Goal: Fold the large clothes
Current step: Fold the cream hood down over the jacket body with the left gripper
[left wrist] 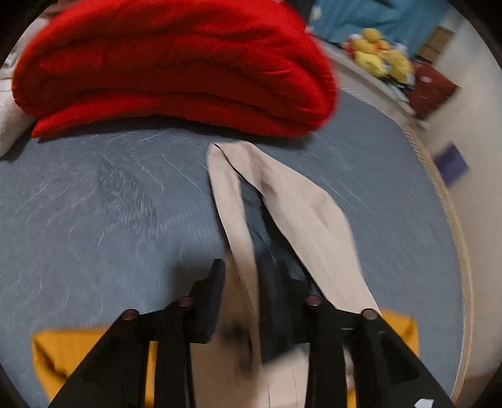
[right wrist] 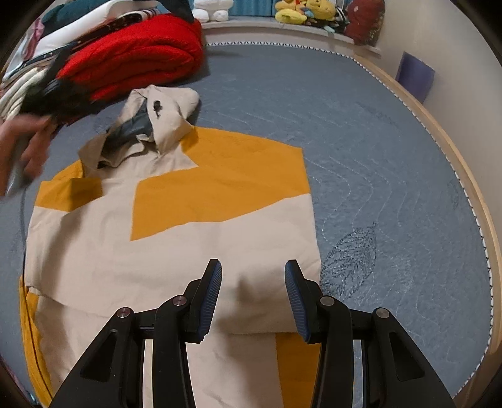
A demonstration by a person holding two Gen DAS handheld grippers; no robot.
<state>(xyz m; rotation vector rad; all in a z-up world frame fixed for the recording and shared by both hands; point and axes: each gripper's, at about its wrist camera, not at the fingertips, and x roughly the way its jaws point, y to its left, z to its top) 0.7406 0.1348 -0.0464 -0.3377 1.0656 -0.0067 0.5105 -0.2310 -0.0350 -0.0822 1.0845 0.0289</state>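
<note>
Right wrist view shows the jacket [right wrist: 175,251], beige with mustard-yellow panels, lying spread flat on the grey-blue quilted bedspread [right wrist: 376,157]. Its beige hood [right wrist: 157,125], with a dark grey lining showing, lies crumpled at the far end, just beside a folded red blanket [right wrist: 135,56]. One sleeve is folded across the body, and a fold of beige cloth runs across just beyond the right gripper [right wrist: 253,282]. That gripper's fingers [right wrist: 210,295] stand apart above this fold, with only flat cloth under the gap and neither pad pressing on anything.

At the left edge of this view a blurred hand [right wrist: 22,150] holds the left gripper [right wrist: 56,97], dark and smeared, near the hood and in front of the red blanket.

From the left wrist view, also blurred, the hood [left wrist: 266,201] stretches away from the left gripper [left wrist: 251,301] as two beige strips with the dark lining between them. Its near end lies between the fingers [left wrist: 213,301], which stand somewhat apart; whether they still press the cloth I cannot tell through the blur. Yellow panels of the jacket [left wrist: 78,354] show to either side below.

Beyond the red blanket [left wrist: 175,62], yellow plush toys [right wrist: 301,12] sit on a ledge at the head of the bed.
</note>
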